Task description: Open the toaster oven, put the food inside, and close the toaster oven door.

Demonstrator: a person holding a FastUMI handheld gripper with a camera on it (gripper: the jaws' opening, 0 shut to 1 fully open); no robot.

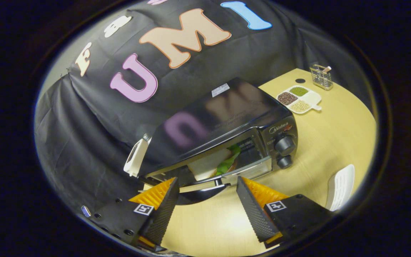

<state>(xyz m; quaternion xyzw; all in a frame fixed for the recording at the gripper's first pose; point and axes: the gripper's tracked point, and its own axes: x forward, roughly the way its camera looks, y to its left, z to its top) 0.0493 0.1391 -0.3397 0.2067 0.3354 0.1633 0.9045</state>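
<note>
Food (217,162) sat inside the oven (223,139): a pale slice with green leaf, seen through the glass. Door (211,171) looked nearly shut, with its handle (202,192) just ahead of the fingers and between them.

Tool (207,200) released, fingers spread wide, gripping nothing. It was held low over the bench (334,142), tilted, and aimed at the door's front.

Risks, as judged: a push placed off-centre on the curved handle could slip past it and leave the door ajar. A hard shove could slide the whole oven back toward the cloth wall. A finger could also catch under the handle and pull the door open again.

Well apart on the bench: seed tray (300,99), wire rack (321,76), white spatula (341,187).
</note>
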